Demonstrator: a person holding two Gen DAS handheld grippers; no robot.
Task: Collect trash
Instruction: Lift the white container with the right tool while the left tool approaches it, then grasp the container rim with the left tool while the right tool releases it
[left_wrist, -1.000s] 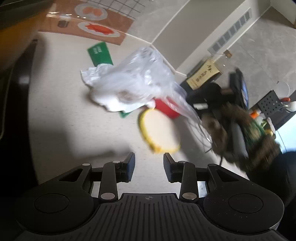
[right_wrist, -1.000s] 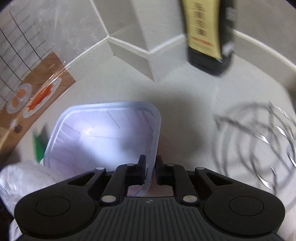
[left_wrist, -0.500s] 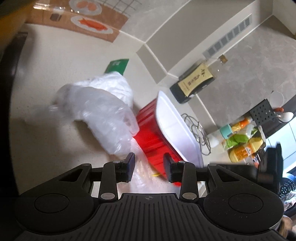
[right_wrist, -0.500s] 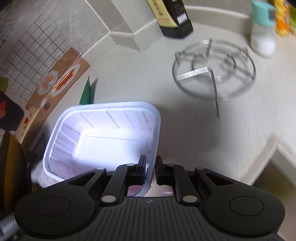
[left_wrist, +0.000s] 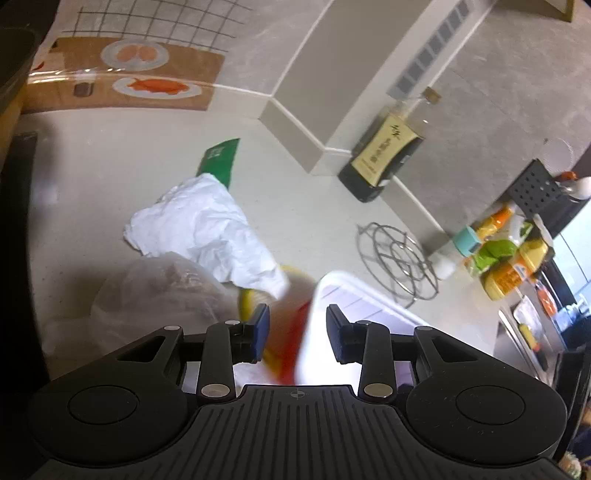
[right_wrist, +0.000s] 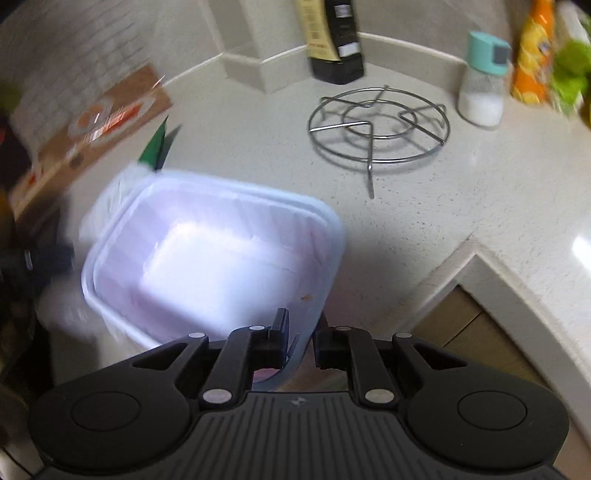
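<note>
The right gripper (right_wrist: 300, 341) had the rim of a white plastic tub (right_wrist: 210, 258) between its jaws, which were just opening, the pads apparently off the rim, so the tub looked about to be let go above the heap of rubbish. The left gripper (left_wrist: 297, 332) hung with its fingers apart and empty over that heap: crumpled white paper (left_wrist: 207, 232), a clear plastic bag (left_wrist: 159, 291), a green packet (left_wrist: 219, 160) beyond. Judged so, gathering was partway; the paper, bag and packet still lay loose on the counter (left_wrist: 110, 177).
</note>
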